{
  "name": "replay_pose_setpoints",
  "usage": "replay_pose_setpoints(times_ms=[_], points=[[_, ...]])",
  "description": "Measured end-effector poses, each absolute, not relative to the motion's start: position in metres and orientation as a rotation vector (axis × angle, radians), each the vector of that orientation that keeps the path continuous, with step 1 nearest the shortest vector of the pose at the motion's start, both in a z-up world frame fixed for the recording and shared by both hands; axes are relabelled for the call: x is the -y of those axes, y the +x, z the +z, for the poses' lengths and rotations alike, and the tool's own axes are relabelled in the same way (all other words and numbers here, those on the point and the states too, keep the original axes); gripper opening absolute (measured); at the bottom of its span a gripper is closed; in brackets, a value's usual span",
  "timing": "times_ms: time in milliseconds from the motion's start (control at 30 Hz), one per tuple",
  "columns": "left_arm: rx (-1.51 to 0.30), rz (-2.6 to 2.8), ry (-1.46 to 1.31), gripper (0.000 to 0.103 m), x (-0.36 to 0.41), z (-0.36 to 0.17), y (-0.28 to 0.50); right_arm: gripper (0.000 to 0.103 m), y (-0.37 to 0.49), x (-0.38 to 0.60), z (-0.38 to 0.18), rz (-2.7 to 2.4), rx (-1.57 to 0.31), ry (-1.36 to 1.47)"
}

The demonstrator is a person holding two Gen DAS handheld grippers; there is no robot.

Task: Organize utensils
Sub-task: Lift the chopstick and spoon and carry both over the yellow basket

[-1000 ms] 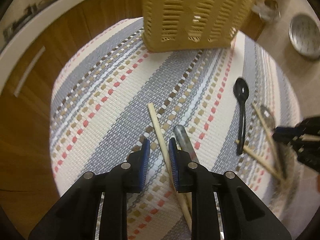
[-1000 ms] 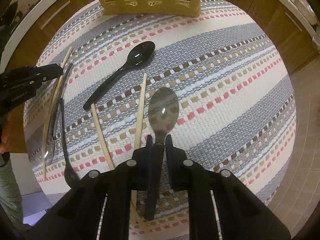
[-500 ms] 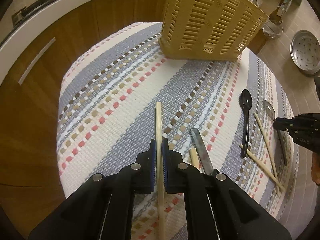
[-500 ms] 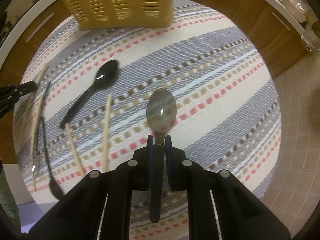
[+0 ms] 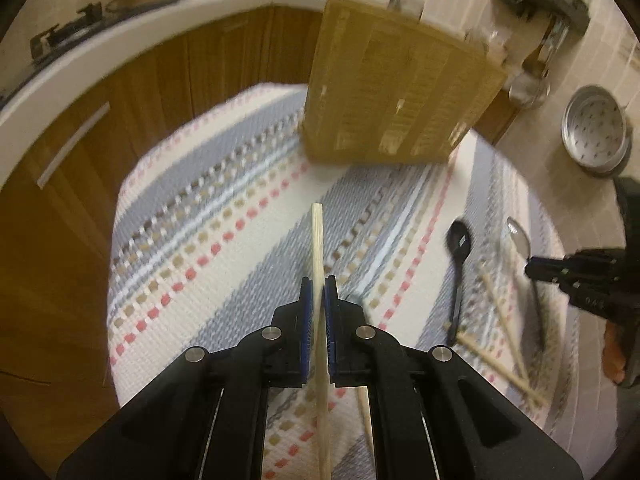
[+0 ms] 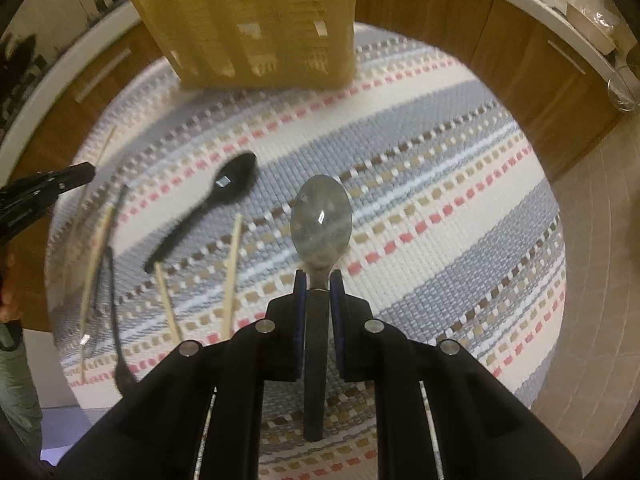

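Tan slatted plastic utensil basket [image 5: 400, 96]: stood at the far edge of the round bench covered by a striped woven cloth [image 5: 240, 216]; its contents cannot be told, the sides being blurred.

Left tongs [image 5: 319, 308]: closed on a pale wooden chopstick [image 5: 317, 240], which is held pointing forward toward the basket.

Right tongs [image 6: 319, 292]: closed on the handle of a grey metal spoon [image 6: 321, 216], bowl forward, above the cloth.

Black plastic spoon [image 6: 208, 212]: laid on the cloth, left of the metal spoon, with loose wooden chopsticks [image 6: 232, 276] just beside it.

Left view only: a perforated round metal tray [image 5: 596, 128] on the tiled floor and a wall shelf [image 5: 544, 0].

Right view only: a dark slim utensil [image 6: 114, 280] and further chopsticks near the cloth's left edge, blurred.
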State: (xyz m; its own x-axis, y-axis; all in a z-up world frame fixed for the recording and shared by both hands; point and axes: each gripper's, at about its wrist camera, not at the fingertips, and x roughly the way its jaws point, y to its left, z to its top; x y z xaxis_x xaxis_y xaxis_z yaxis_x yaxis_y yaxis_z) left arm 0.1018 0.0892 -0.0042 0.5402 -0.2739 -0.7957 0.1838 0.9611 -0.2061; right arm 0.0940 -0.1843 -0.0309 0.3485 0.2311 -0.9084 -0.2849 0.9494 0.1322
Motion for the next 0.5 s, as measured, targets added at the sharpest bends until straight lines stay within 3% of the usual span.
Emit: replay_pose_setpoints(times_ms=[500], points=[[-0.389,-0.319,-0.179,0.004,-0.060,0.140,0.086,0.010,0.091,0.207,0.108,0.444,-0.606,0.124]])
